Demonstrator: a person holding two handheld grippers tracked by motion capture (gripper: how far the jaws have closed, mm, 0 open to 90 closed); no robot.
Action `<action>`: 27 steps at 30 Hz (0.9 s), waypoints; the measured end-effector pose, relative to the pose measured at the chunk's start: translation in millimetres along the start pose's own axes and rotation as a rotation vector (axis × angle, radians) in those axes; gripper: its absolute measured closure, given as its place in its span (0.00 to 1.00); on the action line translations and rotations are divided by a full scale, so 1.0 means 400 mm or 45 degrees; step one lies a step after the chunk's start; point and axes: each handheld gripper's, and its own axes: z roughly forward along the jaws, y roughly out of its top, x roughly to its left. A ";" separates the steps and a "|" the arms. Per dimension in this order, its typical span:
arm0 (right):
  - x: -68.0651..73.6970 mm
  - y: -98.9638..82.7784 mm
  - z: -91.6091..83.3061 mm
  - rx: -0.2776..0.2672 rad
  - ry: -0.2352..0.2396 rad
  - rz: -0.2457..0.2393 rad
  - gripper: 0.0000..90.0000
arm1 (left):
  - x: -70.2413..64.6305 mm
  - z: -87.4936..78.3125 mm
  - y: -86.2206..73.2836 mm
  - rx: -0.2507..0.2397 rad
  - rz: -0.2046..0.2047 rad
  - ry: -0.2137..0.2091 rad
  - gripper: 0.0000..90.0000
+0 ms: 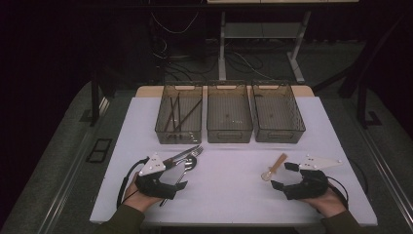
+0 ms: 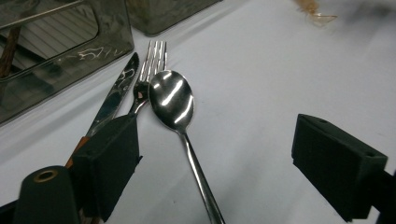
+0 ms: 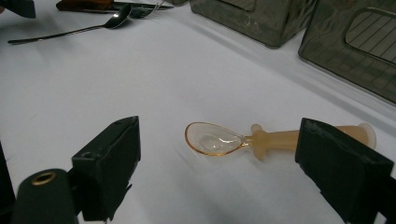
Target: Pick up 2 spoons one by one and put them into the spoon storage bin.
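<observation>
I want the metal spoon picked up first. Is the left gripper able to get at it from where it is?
Probably yes. The left gripper is open with the spoon handle lying free on the table between its jaws; the fork and knife lie off to one side.

A lab: dark room, loose cables [image 1: 170, 53] on the floor, a white-covered test table [image 1: 229, 195].

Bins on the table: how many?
3, in a row at the table's far edge: left bin holding dark sticks, middle bin, right bin. None look hidden.
</observation>
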 end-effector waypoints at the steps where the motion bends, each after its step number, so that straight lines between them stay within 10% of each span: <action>1: 0.000 -0.001 0.001 0.001 0.002 0.002 0.16 | 0.001 0.002 0.001 0.002 -0.006 0.001 0.22; 12: 0.001 -0.003 0.006 0.012 0.008 0.001 0.16 | 0.020 0.049 0.035 0.042 0.021 0.036 0.49; 27: -0.002 -0.006 0.007 0.015 0.010 0.002 0.16 | 0.058 0.125 0.071 0.080 -0.033 0.067 0.62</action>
